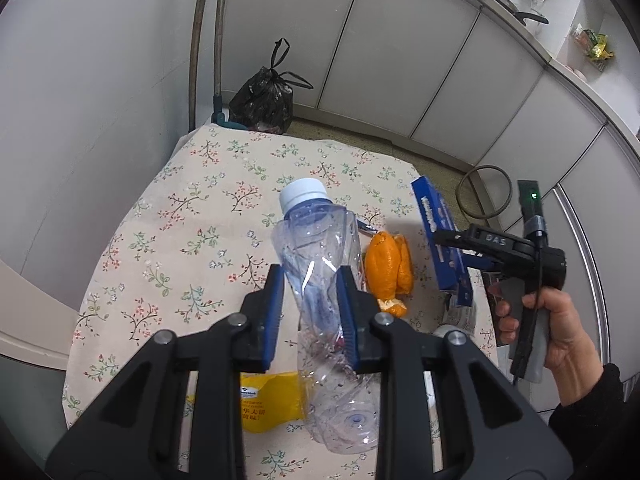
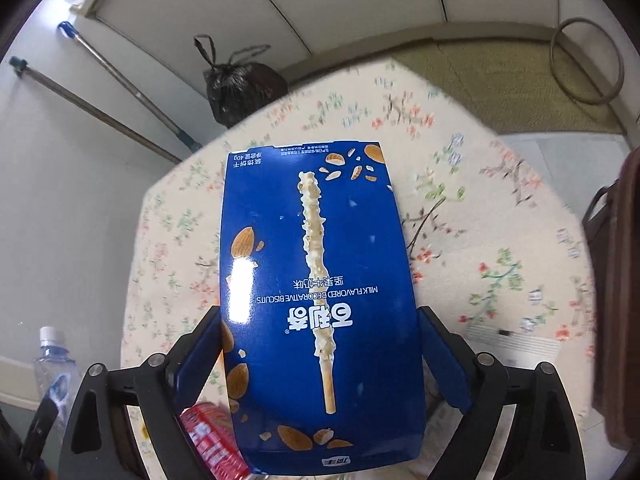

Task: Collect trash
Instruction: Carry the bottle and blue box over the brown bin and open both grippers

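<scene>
While left gripper (image 1: 310, 312) clamps bottle (image 1: 320, 264), right gripper (image 2: 320, 364) clamps biscuit box (image 2: 316, 280).

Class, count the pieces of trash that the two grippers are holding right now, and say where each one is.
2. A clear plastic bottle is clamped in the left gripper; a blue biscuit box is clamped in the right gripper. Other trash lies below, some perhaps hidden.

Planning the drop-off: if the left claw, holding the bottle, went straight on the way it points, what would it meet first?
Probably the floral tablecloth, then the tied black plastic rubbish bag past its far edge. The left claw grips the crushed clear plastic bottle, which leads; depth is unclear.
</scene>
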Demonstrator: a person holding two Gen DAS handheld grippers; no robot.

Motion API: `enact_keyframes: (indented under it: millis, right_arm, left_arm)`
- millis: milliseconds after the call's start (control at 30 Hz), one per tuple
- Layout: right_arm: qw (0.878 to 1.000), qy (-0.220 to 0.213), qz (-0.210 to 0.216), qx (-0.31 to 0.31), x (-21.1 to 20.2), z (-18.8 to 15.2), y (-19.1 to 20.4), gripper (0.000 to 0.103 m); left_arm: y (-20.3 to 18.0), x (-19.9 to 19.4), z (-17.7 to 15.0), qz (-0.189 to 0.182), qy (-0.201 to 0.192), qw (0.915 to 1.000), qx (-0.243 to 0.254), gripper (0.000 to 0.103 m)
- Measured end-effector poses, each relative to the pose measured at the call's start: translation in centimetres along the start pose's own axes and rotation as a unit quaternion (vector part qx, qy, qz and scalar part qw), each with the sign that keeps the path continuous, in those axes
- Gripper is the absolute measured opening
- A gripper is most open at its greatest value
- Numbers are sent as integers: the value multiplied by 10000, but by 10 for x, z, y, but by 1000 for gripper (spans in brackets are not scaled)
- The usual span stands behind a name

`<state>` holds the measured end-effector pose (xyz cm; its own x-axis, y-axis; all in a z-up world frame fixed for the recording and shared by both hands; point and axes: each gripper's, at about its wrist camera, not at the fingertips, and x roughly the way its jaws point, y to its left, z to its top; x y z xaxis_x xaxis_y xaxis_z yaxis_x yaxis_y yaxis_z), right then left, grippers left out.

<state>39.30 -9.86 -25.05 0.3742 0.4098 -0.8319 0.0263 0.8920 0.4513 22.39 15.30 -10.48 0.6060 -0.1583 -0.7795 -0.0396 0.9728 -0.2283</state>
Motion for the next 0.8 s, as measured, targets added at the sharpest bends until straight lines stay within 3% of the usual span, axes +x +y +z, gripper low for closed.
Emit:
enact_keyframes:
  millis: [200,300,467,600,800]
  right_arm:
    - [9994,-328,-127,-29,-64,-7,-6,93]
    - [9986,-486,-190,-22,-103,-16,-13,93]
    - [9965,-746,-381,3,-157,-35,-32,94]
    - [9955,-870,-367,123,-182,-51,-51,94]
    - [9920,-1112,-518,300,-214,-72,-89,94]
  left_arm:
    - [-18,-16,0,-118,-224,9995,162,26]
    - [-33,-25,-1,-250,-310,9989,240,17]
    - [-62,-27,-7,-460,-349,9975,418,17]
    - [-76,-27,-11,-634,-306,9966,432,17]
    - [-127,-27,-17,-762,-459,9923,863,17]
